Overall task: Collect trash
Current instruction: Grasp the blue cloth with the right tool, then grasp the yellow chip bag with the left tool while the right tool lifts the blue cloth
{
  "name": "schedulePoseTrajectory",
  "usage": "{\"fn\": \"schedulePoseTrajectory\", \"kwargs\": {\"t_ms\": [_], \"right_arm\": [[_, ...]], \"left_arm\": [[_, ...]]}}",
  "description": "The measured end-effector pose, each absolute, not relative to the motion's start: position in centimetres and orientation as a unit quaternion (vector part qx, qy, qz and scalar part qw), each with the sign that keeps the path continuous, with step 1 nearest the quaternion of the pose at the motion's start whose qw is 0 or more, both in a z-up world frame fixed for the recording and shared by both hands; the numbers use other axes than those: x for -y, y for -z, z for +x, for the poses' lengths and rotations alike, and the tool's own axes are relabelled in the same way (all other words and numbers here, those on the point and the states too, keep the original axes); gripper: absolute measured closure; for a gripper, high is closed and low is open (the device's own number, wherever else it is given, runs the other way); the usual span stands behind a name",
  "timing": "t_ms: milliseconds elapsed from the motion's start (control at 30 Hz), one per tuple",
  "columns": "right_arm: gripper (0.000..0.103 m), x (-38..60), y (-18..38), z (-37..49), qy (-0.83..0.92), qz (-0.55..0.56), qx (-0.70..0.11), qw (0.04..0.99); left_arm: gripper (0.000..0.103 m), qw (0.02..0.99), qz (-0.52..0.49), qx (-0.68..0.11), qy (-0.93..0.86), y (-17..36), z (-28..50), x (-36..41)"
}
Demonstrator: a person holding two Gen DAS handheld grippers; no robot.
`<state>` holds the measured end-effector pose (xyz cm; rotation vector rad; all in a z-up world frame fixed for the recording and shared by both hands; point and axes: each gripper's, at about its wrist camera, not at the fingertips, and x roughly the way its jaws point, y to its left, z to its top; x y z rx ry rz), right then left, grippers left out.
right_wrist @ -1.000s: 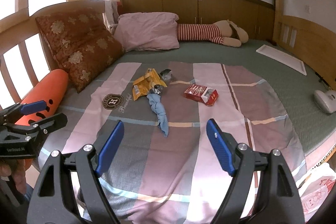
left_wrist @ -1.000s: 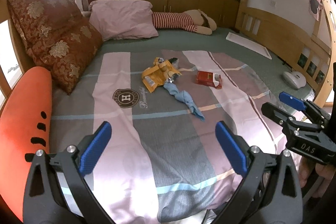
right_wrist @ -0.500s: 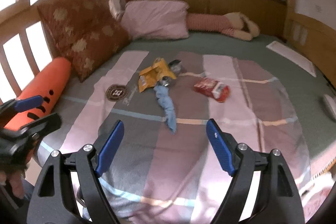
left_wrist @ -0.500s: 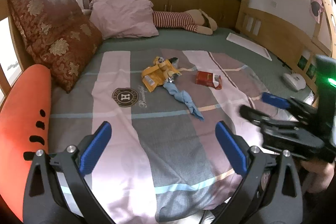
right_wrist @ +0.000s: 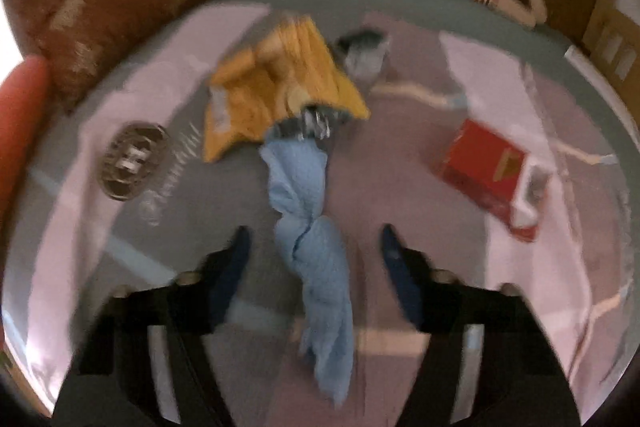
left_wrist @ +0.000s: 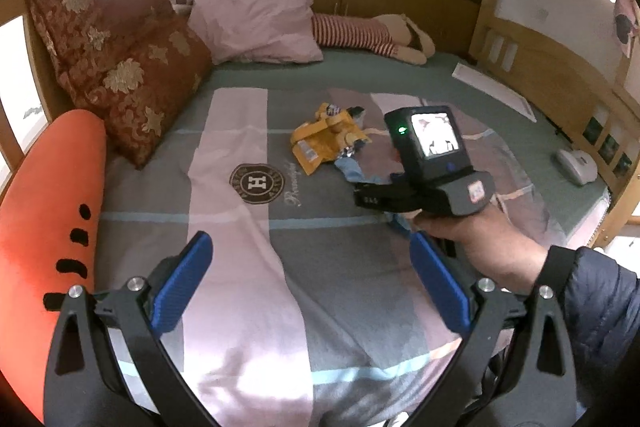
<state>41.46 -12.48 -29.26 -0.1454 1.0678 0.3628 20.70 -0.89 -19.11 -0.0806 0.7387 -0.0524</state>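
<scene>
Right wrist view, blurred: we see our right gripper (right_wrist: 314, 247) with its jaws apart and empty, straddling the lower part of the twisted blue cloth (right_wrist: 310, 227), a blue pad to either side and neither one touching it as far as the blur allows. We judge this as alignment across the narrowest, bunched part, where soft fabric should pinch easily. The cloth lies near the middle of the quilt (right_wrist: 400, 155), its upper end tucked under the crumpled yellow snack wrapper (right_wrist: 280, 87), so lifting the cloth may drag the wrapper along. A small grey-silver scrap (right_wrist: 362, 53) sits at the wrapper's far side, and a red carton (right_wrist: 490, 171) with a white end lies apart from the pile, toward the quilt's right edge. Left wrist view: our left gripper (left_wrist: 312, 283) is also spread wide and holding nothing, held back over the near edge of the quilt, well apart from the trash; we take it as waiting its turn. Writing: the quilt's round brown badge (left_wrist: 258, 183) shows a large "H" with script beside it that reads roughly "Beautiful". Print on the wrapper and carton is not legible. Where the trash is to go is not visible in either view.
</scene>
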Motion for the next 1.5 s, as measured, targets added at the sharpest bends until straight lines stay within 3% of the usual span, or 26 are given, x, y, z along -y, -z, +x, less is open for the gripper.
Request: {"fn": "schedulePoseTrajectory", "kwargs": {"t_ms": [100,367,533,667,833,867,933,967,1000,1333,1500], "right_arm": [[0.070,13.2,28.3,41.2,-0.184,-0.064,-0.506,0.840],[0.070,24.2,16.4,36.1,-0.149,0.079,-0.420,0.892],[0.070,27.4,14.4,32.7,-0.144,0.119,-0.388,0.902],[0.070,26.6,15.1,33.2,-0.159,0.106,-0.404,0.895],[0.070,25.3,16.0,33.7,-0.168,0.097,-0.417,0.888],[0.070,25.1,16.2,33.7,-0.171,0.095,-0.420,0.886],[0.070,24.9,16.4,33.9,-0.175,0.093,-0.424,0.883],[0.070,24.7,16.4,33.9,-0.177,0.093,-0.426,0.883],[0.070,24.5,16.5,33.8,-0.177,0.091,-0.427,0.882],[0.070,23.2,15.1,28.2,-0.178,0.043,-0.403,0.897],[0.070,23.5,14.8,22.9,-0.172,0.043,-0.376,0.910]], "left_arm": [[0.005,0.927,-0.031,-0.372,0.036,19.5,23.2,1.5],[0.005,0.927,0.012,-0.372,0.055,21.3,33.5,5.7],[0.005,0.921,0.083,-0.377,0.061,24.3,41.3,9.0],[0.005,0.909,0.075,-0.407,0.048,26.9,46.6,9.3],[0.024,0.892,0.044,-0.448,0.029,30.1,50.0,7.5],[0.039,0.892,0.042,-0.448,0.034,30.2,49.8,7.3],[0.050,0.888,0.038,-0.456,0.047,30.5,49.1,6.7],[0.072,0.887,0.036,-0.458,0.054,30.4,48.5,6.4],[0.101,0.882,0.028,-0.465,0.067,30.0,47.5,6.0],[0.101,0.912,0.015,-0.390,0.124,19.6,31.7,3.8],[0.101,0.924,-0.019,-0.366,0.110,17.3,23.7,3.2]]}}
